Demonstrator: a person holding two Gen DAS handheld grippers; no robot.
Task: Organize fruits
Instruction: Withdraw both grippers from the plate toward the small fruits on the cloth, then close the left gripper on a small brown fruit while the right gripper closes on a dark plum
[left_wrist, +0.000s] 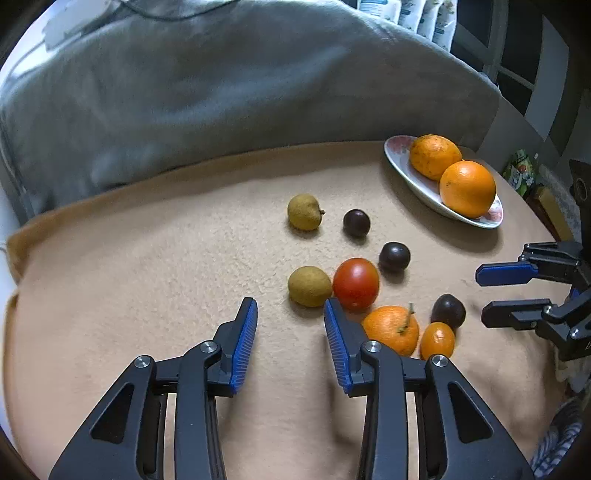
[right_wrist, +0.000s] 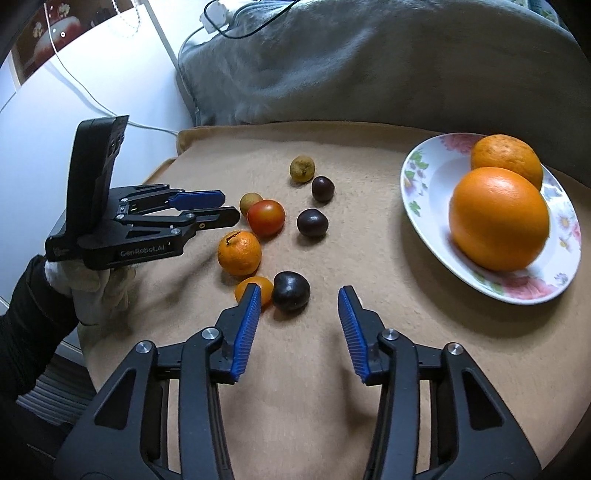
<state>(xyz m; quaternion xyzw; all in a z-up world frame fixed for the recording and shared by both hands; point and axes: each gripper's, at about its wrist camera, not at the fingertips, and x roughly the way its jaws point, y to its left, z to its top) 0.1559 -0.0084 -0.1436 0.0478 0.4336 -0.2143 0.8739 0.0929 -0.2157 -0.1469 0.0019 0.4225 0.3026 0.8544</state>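
Holding two oranges (right_wrist: 498, 218), the plate (right_wrist: 424, 192) sits beyond both tongs, parted and empty.

Left hand-held gripper (right_wrist: 221, 210), seen from the right wrist view: white lettering "GenRobot.AI" printed on the side of its black body, just above the gloved hand (right_wrist: 98, 291). A smaller mark at the body's rear end is too small to read.

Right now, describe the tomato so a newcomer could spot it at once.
Start at the flowered plate holding two big oranges, then look left across the tan blanket to the loose cluster of small fruit. The tomato sits in that cluster, beside a yellow-brown fruit and just beyond the stemmed mandarin. It is the only glossy red one.
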